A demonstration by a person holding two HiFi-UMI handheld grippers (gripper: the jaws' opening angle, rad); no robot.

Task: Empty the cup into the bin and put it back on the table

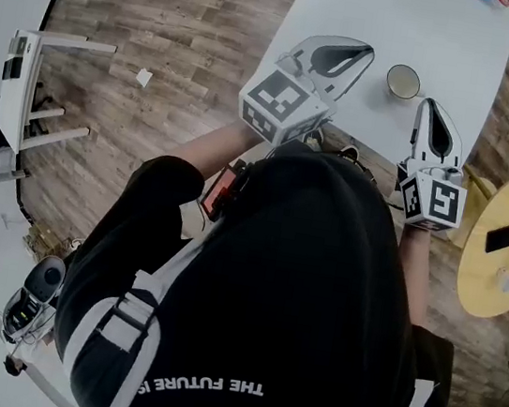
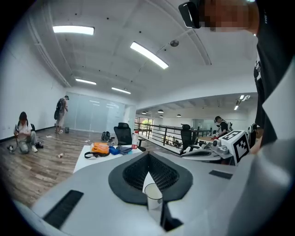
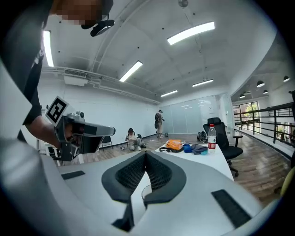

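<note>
1. The left gripper (image 2: pixel 148 156) is held with its jaws shut tip to tip, and nothing is gripped.
2. The right gripper (image 3: pixel 145 154) is likewise closed and empty.
3. The cup (image 1: pixel 404 81) is seen upright on the white table (image 1: pixel 454 43), between the two grippers and near both.
4. Wooden floor (image 1: pixel 166 33) is seen beside the table.

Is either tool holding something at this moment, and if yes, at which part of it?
Nothing is held. Both the left tool and the right tool are shut and empty; the cup stands free on the table.
</note>
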